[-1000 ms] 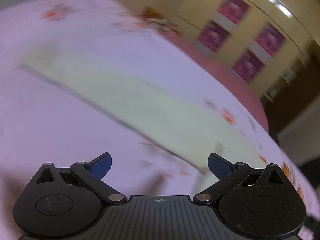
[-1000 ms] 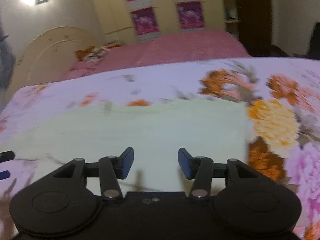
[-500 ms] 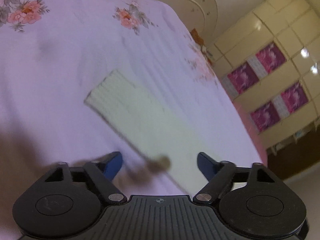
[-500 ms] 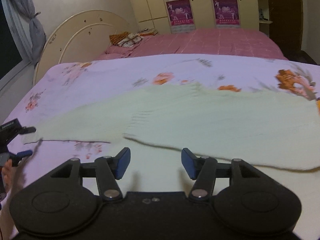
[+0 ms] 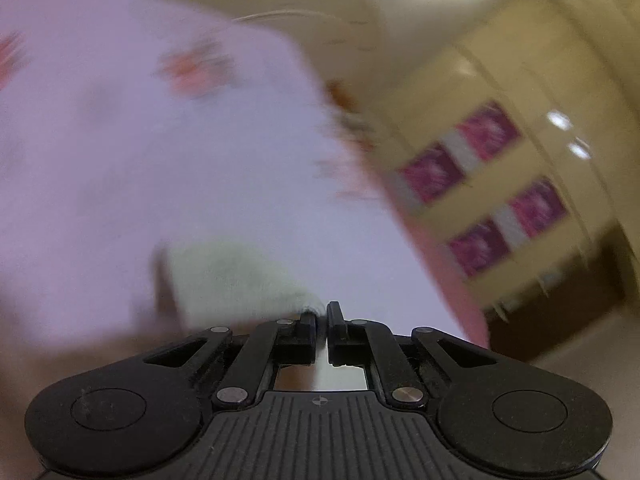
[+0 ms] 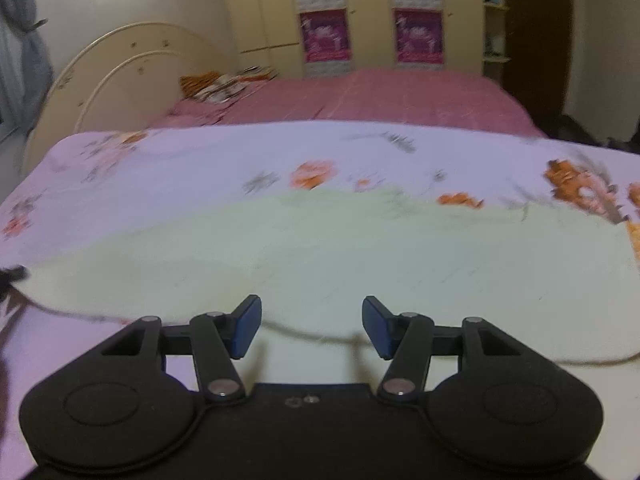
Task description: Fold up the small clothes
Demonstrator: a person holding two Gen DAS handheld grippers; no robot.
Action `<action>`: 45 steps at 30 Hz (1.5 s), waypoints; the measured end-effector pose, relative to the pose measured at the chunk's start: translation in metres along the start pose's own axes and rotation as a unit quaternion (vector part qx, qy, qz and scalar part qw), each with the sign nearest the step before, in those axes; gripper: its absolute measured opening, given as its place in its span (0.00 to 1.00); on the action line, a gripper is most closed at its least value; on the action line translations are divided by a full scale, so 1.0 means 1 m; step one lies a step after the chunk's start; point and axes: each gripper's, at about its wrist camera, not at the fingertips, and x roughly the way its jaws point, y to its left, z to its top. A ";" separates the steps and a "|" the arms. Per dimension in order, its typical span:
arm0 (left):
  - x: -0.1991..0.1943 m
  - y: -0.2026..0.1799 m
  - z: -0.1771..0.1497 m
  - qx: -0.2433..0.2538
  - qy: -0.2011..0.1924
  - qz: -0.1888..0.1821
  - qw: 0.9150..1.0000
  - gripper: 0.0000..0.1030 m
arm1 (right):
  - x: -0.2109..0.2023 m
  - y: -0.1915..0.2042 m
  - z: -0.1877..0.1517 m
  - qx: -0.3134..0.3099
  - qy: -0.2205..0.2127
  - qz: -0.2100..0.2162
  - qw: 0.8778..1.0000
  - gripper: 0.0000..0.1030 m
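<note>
A pale green knit garment [image 6: 360, 256] lies spread flat on the lilac floral bedsheet [image 6: 192, 160]. In the left wrist view, which is blurred, the end of its sleeve [image 5: 232, 280] reaches right up to the fingertips. My left gripper [image 5: 322, 312] is shut on the tip of that sleeve. My right gripper [image 6: 312, 320] hovers open over the garment's near edge, which runs across the gap between the blue pads without touching them. At the far left of the right wrist view, a dark shape at the sleeve end is the left gripper [image 6: 12, 276].
A second bed with a pink cover [image 6: 380, 96] stands behind, with a patterned pillow [image 6: 224, 84] and a cream arched headboard [image 6: 120, 60]. Yellow wardrobes with magenta panels [image 6: 324, 36] line the back wall. A dark doorway [image 6: 536, 40] is at the right.
The left gripper went from wide open to shut and came in over the sleeve end. The right gripper slid along the garment's near edge and stayed open.
</note>
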 end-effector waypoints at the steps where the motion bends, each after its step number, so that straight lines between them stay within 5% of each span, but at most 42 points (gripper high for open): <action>1: 0.000 -0.019 -0.001 0.023 0.002 -0.020 1.000 0.05 | 0.005 -0.003 0.001 0.001 0.001 -0.007 1.000 0.54; 5: 0.007 -0.092 -0.025 0.097 0.030 -0.090 0.991 0.05 | 0.045 -0.019 -0.010 0.006 0.057 -0.021 0.998 0.54; 10: 0.026 -0.178 -0.097 0.158 0.101 -0.162 0.969 0.05 | 0.019 -0.041 -0.006 0.036 0.025 0.015 0.999 0.54; 13: 0.039 -0.230 -0.156 0.196 0.153 -0.201 0.948 0.05 | -0.006 -0.071 -0.004 0.063 0.010 0.023 0.998 0.54; 17: 0.061 -0.269 -0.228 0.229 0.211 -0.203 0.928 0.05 | -0.035 -0.119 -0.014 0.089 0.002 0.007 0.996 0.54; 21: 0.076 -0.286 -0.269 0.260 0.276 -0.167 0.910 0.06 | -0.046 -0.157 -0.029 0.120 0.016 0.005 0.993 0.54; 27: 0.032 -0.276 -0.257 0.260 0.230 -0.153 0.925 0.06 | -0.046 -0.176 -0.033 0.164 0.022 0.057 0.985 0.60; 37: 0.031 -0.184 -0.177 0.240 0.163 0.000 0.957 0.06 | 0.016 -0.142 -0.004 0.137 0.052 0.083 0.986 0.56; 43: 0.037 -0.165 -0.170 0.227 0.153 0.010 0.962 0.06 | 0.029 -0.116 0.002 0.098 0.053 0.074 0.991 0.17; 45: 0.038 -0.169 -0.171 0.226 0.150 0.005 0.962 0.06 | 0.021 -0.117 0.005 0.098 0.037 0.077 0.992 0.12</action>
